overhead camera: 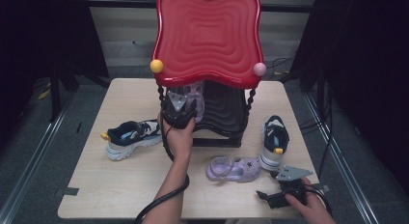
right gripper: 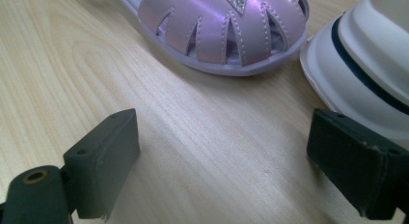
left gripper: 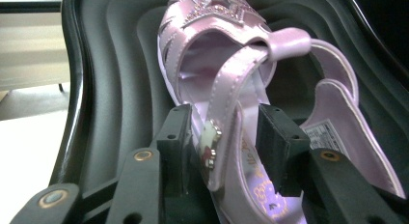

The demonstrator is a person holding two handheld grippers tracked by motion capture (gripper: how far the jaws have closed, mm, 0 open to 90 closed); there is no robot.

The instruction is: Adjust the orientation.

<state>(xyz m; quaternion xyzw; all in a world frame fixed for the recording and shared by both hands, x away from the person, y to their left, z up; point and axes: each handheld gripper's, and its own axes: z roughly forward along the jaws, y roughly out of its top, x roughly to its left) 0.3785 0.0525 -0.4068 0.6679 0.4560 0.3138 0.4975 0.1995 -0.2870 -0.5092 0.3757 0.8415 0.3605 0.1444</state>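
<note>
A lilac sandal (left gripper: 217,64) lies on the black lower tier (left gripper: 111,79) of a small shoe rack. My left gripper (left gripper: 224,137) straddles its buckled ankle strap, with a gap showing on the right pad's side, so the jaws are open. In the high view that gripper (overhead camera: 181,115) reaches under the rack's red top tier (overhead camera: 207,35) to the sandal (overhead camera: 195,96). The matching lilac sandal (overhead camera: 234,168) rests on the table. My right gripper (overhead camera: 267,196) sits low at the front right, and in its own view it (right gripper: 222,156) is open and empty, facing that sandal's toe (right gripper: 217,31).
A navy and white sneaker (overhead camera: 132,137) lies left of the rack. Its mate (overhead camera: 275,142) stands at the right, its white sole (right gripper: 366,64) close to my right gripper. The light wooden table (overhead camera: 96,185) ends just behind my right hand.
</note>
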